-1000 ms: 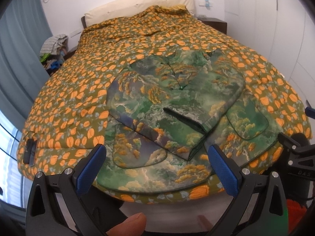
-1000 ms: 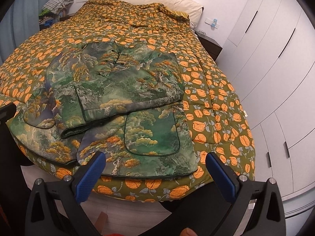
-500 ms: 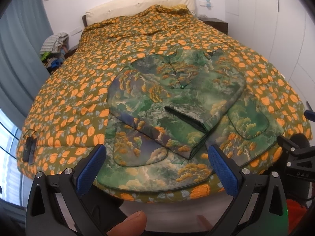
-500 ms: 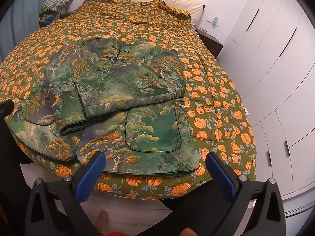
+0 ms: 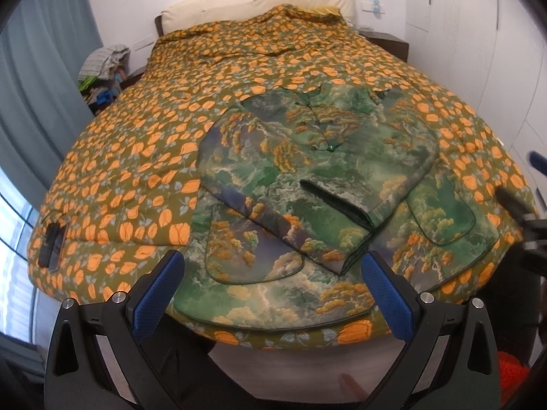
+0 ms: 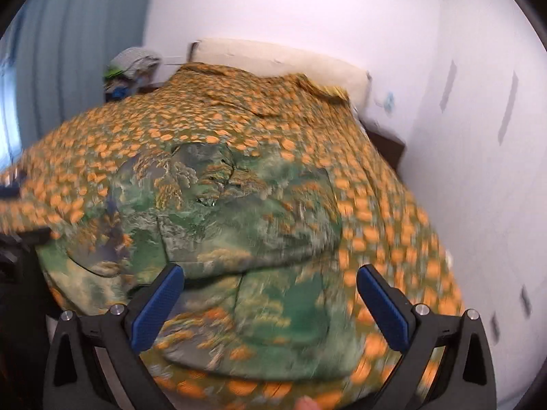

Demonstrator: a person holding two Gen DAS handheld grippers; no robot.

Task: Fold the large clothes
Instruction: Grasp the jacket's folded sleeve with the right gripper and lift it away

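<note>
A large green jacket with a landscape print (image 5: 318, 184) lies on the bed near its foot, both sleeves folded across the body, two patch pockets showing below. It also shows, blurred, in the right wrist view (image 6: 239, 239). My left gripper (image 5: 273, 294) is open and empty, hovering just off the jacket's hem at the foot edge. My right gripper (image 6: 270, 302) is open and empty, low over the jacket's lower right part. Part of the right gripper (image 5: 526, 212) shows at the right edge of the left wrist view.
The bed has an orange-leaf quilt (image 5: 136, 157) and a cream headboard pillow (image 5: 259, 3). A pile of clothes (image 5: 102, 65) lies at the left of the bed by blue curtains (image 5: 37, 78). White wardrobe doors (image 6: 478, 136) stand on the right. A dark nightstand (image 5: 386, 42) stands at the head.
The right gripper has dropped and swung forward toward the jacket, blurring its view. The left gripper has barely moved. The jacket lies as before.
</note>
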